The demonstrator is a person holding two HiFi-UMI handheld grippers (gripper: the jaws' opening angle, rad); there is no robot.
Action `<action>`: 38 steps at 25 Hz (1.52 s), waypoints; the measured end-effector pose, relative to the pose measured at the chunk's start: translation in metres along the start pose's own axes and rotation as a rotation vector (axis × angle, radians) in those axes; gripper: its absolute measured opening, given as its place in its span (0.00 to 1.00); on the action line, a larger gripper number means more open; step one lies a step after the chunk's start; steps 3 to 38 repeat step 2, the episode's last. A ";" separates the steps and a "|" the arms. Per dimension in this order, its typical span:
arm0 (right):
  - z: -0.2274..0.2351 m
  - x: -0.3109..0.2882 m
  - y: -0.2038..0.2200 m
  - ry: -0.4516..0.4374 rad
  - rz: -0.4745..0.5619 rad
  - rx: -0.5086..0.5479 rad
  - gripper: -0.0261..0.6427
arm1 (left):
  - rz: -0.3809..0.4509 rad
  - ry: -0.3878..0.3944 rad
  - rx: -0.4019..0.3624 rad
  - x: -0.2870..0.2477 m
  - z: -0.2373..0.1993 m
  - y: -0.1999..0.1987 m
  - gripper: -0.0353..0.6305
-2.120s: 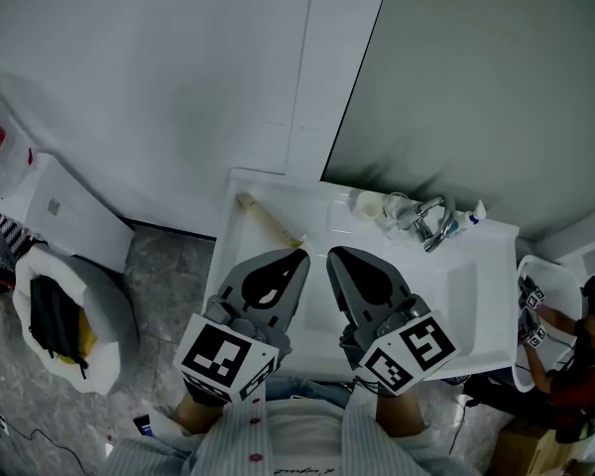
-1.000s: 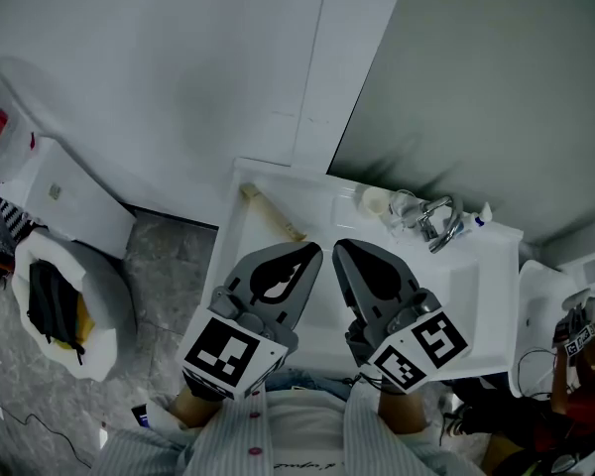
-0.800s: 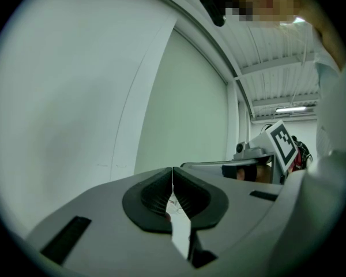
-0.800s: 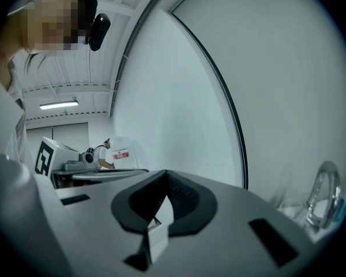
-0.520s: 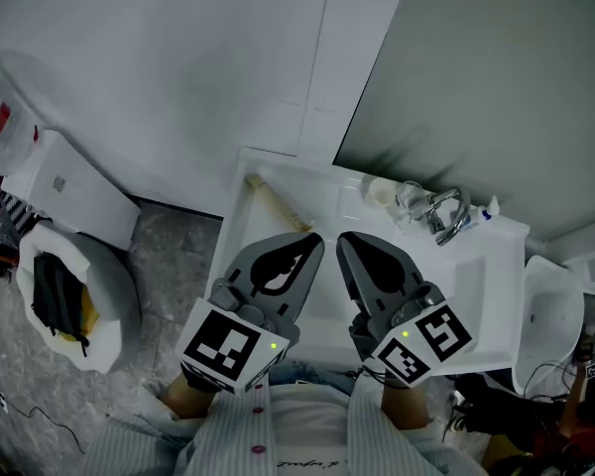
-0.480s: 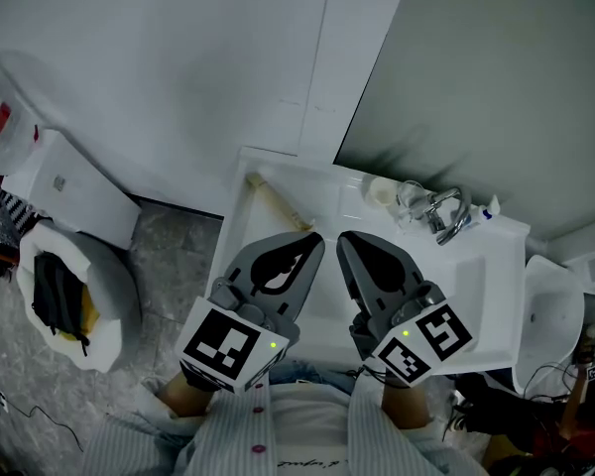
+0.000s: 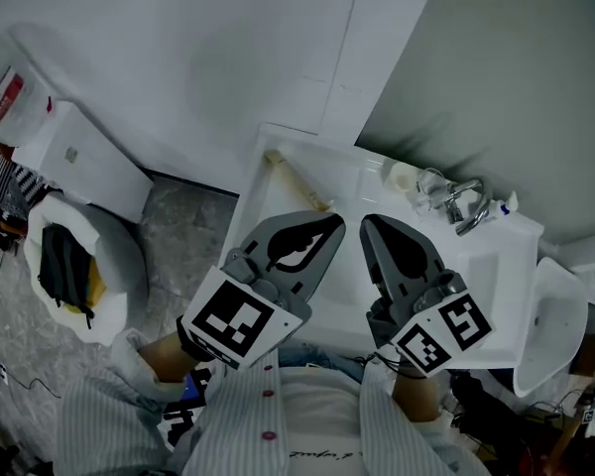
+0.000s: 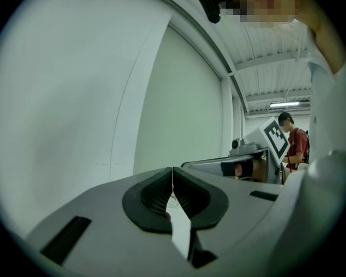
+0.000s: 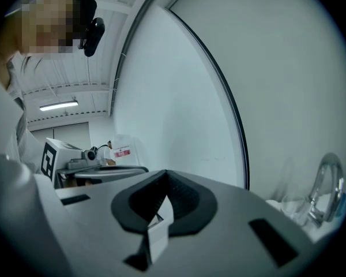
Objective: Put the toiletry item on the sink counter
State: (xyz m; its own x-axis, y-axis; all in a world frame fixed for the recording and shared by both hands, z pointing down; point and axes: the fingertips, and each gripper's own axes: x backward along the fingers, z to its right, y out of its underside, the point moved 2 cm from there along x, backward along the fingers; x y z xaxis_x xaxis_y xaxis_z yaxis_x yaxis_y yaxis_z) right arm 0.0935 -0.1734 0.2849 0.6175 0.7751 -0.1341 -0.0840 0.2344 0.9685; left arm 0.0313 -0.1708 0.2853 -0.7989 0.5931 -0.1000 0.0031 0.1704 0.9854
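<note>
The left gripper (image 7: pixel 329 231) and right gripper (image 7: pixel 371 231) are hovering side by side above the white sink counter (image 7: pixel 362 181), each pressing its jaws together on nothing. The toiletry item (image 7: pixel 297 180), a pale tube, is lying on the counter's back left part, beyond the left gripper; a faucet (image 7: pixel 466 206) is standing farther right.

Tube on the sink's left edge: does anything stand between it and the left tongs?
Nothing visible does. The left tongs, shut and empty, hang over the front of the sink, and the tube lies beyond their tips along the left rim. The cup and faucet stand off to the right, out of the path.
</note>
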 end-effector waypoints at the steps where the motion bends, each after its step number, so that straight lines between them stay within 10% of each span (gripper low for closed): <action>1: 0.000 -0.001 -0.001 0.004 0.004 0.000 0.05 | -0.001 0.004 -0.002 0.000 -0.002 -0.001 0.08; 38: 0.001 -0.002 -0.001 0.007 0.007 0.000 0.05 | -0.001 0.008 -0.004 -0.001 -0.005 -0.001 0.08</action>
